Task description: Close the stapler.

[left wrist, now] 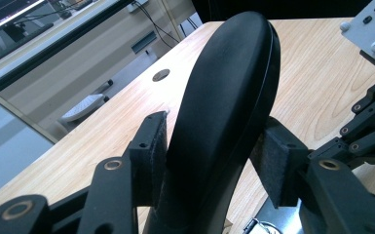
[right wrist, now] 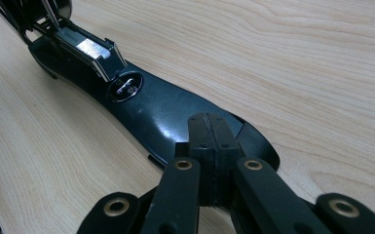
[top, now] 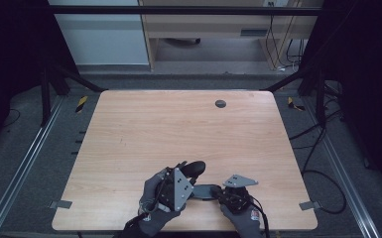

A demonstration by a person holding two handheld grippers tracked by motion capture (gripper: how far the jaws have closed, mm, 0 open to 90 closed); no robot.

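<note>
On the light wood-grain counter (top: 178, 129), near its front edge, lies a glossy black plastic stapler (right wrist: 160, 114), opened out. Its flat base rests on the counter; the metal staple channel (right wrist: 85, 48) and a round silver anvil plate (right wrist: 126, 87) show on it in the right gripper view.

My left gripper (left wrist: 209, 161) stands with its jaws partly apart around the stapler's raised, curved black top arm (left wrist: 229, 97). The left pad (left wrist: 153, 151) lies against the arm's side; the right pad (left wrist: 270, 161) sits at its other side, and I cannot tell whether it presses.

My right gripper (right wrist: 209, 146) has its jaws together, tips resting on the near end of the base. Nothing is visible between them.

In the high view, both my gloved hands sit close together at the front edge, stapler between them.
</note>
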